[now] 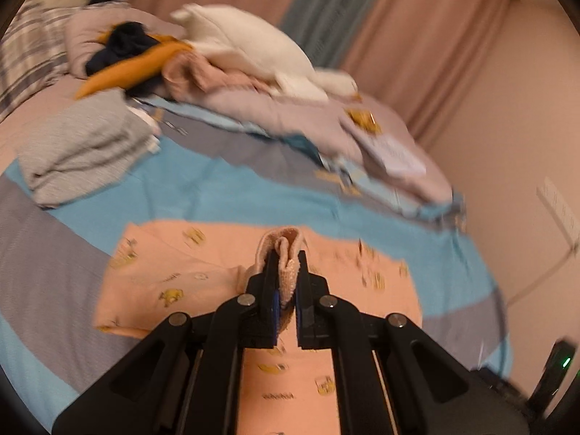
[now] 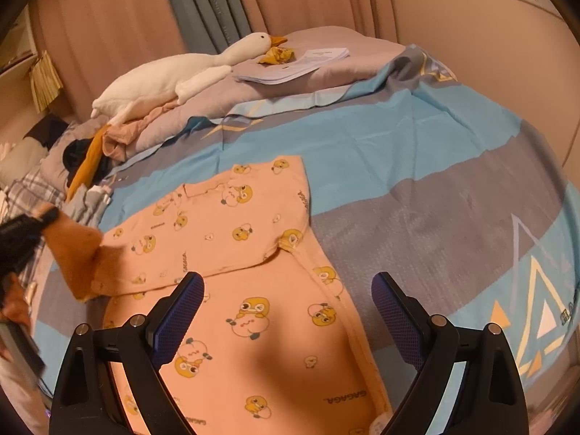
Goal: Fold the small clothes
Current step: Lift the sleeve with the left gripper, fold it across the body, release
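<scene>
The pink duck-print shirt (image 2: pixel 232 232) lies on my bed, one side already folded over. It looks light, limp cotton; edges and cuffs grip best. My left gripper (image 1: pixel 286 272) pinches a pink cuff (image 1: pixel 281 250); my right gripper (image 2: pixel 288 301) hovers spread above. The striped bedsheet (image 2: pixel 417 152) is soft; curtains (image 2: pixel 203 3) stand behind.
</scene>
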